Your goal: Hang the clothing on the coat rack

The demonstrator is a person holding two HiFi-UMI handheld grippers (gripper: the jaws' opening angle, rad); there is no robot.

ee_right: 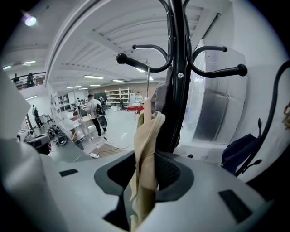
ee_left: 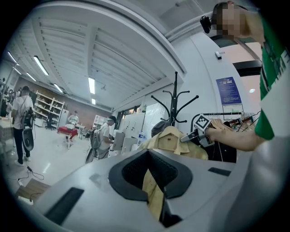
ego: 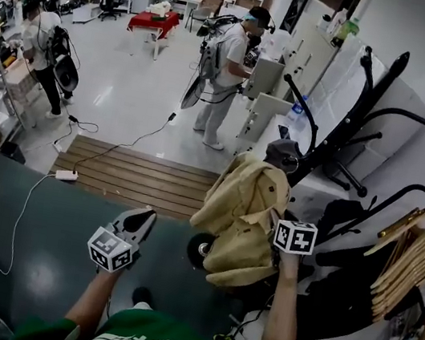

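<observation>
A tan jacket hangs against the black coat rack, just below a grey cap on one hook. My right gripper reaches into its collar area. In the right gripper view a fold of the jacket stands between the jaws of that gripper, with a dark gap beside it, and the rack pole rises close behind. My left gripper hovers left of the jacket, apart from it. Its jaws show a narrow slit with the jacket visible through it.
Wooden hangers and dark clothes hang on a rail at the right. A wooden platform and a power strip lie on the floor ahead. A person stands by white cabinets.
</observation>
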